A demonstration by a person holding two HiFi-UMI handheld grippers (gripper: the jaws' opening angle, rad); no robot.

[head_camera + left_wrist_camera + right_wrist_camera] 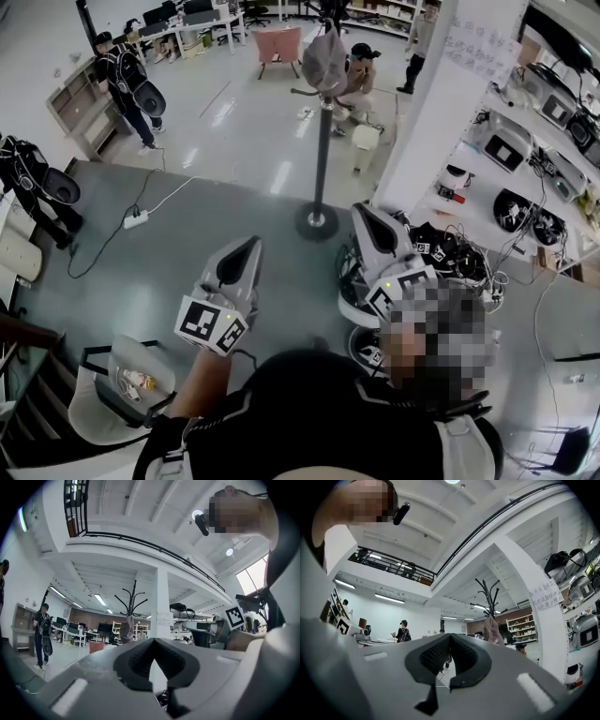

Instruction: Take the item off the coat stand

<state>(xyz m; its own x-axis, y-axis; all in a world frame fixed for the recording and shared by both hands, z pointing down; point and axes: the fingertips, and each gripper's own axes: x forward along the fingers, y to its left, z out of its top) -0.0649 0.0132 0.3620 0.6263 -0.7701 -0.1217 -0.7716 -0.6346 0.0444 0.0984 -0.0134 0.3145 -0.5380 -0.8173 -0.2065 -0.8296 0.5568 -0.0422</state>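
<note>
The item [323, 61] hung at the top of the stand [322, 159], far across the floor [234, 141]. The left tongs [246, 248] and right tongs [368, 214] were closed tight, holding nothing. Nothing was taken off yet.

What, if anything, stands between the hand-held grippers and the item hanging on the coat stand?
Nothing visible does. Only floor lies between the left hand-held gripper, the right hand-held gripper and the coat stand, where the grey item hangs at the top. The white pillar stands off to the right.
</note>
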